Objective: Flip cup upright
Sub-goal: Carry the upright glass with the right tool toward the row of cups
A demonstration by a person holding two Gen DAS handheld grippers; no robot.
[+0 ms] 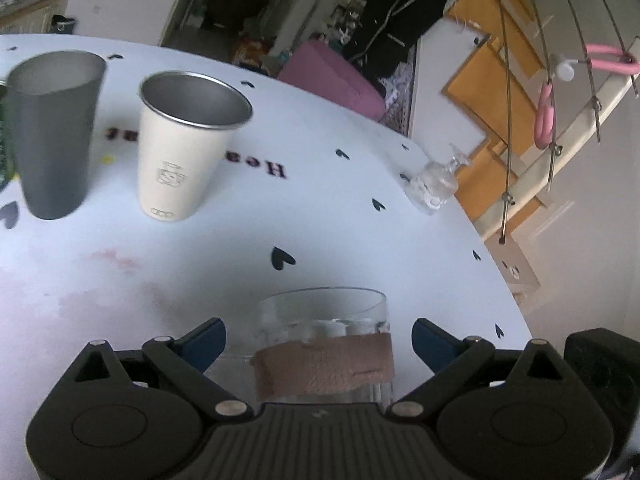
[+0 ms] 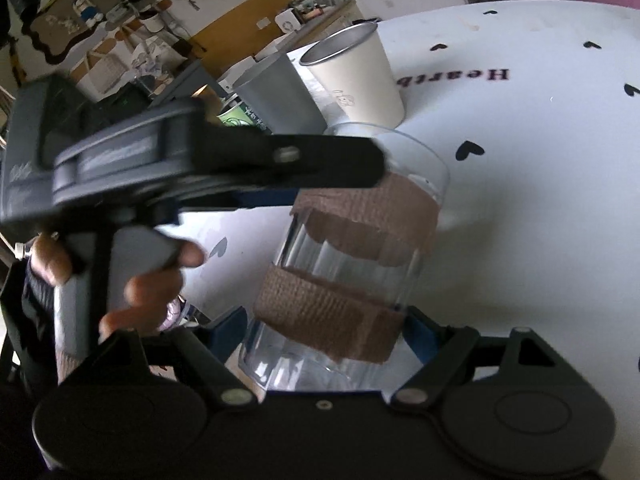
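Note:
A clear glass cup (image 1: pixel 324 344) with brown tape bands stands rim-up between the blue pads of my left gripper (image 1: pixel 320 340), whose jaws stand wide apart and do not touch it. In the right wrist view the same cup (image 2: pixel 352 264) is tilted, its rim pointing away, and my right gripper (image 2: pixel 326 336) is shut on its lower brown band near the base. The left gripper's body (image 2: pixel 192 164) reaches in from the left at the cup's upper band.
A cream metal cup (image 1: pixel 180 148) and a grey cup (image 1: pixel 52 136) stand upright on the white heart-print table (image 1: pixel 360 216). A small glass bottle (image 1: pixel 436 184) sits near the table's right edge. A wire rack with pink clips (image 1: pixel 560 92) hangs beyond.

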